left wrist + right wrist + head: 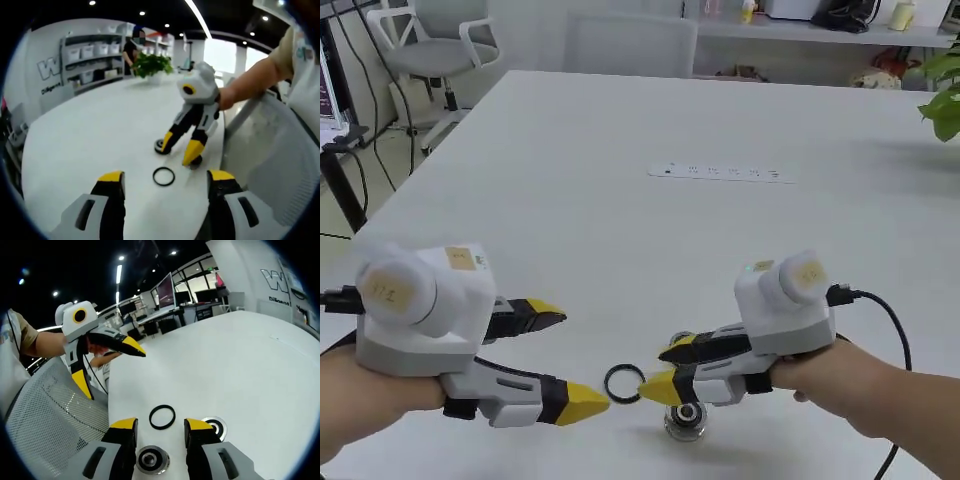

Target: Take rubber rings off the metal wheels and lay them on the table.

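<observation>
The small silver metal wheel (152,459) at the bottom of the right gripper view looks like the next job. I would pin it with one gripper, hook a tip under the rubber's edge and peel outward rather than straight up, so the wheel does not skid. It sits low between the spread, empty jaws of the right gripper (665,369). A second wheel (215,426) lies just right of them. Whether either wheel bears rubber is too small to tell. A thin black rubber ring (623,383) lies flat at the head view's lower centre, between the two grippers' yellow tips and apparently touching neither. The left gripper (575,358), lower left, hangs wide open over the white table (620,180).
</observation>
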### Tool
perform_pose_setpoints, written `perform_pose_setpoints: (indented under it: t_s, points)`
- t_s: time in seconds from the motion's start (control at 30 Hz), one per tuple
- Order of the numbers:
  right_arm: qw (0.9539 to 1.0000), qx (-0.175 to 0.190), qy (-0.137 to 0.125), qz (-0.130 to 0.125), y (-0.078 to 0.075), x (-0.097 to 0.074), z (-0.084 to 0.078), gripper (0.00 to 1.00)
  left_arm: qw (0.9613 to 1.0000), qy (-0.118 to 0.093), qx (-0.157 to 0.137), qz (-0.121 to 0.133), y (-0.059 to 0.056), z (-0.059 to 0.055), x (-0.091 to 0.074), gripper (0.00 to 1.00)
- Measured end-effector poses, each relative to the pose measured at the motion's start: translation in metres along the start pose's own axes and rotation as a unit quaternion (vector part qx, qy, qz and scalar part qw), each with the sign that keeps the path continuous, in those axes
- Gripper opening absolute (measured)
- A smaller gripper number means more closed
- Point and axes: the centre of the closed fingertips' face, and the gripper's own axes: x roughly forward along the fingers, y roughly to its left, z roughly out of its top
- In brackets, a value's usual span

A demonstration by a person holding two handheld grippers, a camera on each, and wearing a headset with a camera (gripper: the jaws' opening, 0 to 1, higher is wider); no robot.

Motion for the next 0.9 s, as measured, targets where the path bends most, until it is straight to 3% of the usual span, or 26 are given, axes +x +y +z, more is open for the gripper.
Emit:
perform_pose_setpoints:
  t_s: [0.47, 0.9]
  points:
    - [0.9986, 0.005, -0.033, -0.04, -0.026, -0.034, 0.013, 0.39, 1.0, 0.0, 0.007, 0.001, 0.013, 0.014, 0.013, 0.67]
    - [0.997, 0.007, -0.037, -0.067, -0.043, -0.053, 0.006, 0.41, 0.9998, 0.007, 0.016, -0.009, 0.02, 0.025, 0.031, 0.66]
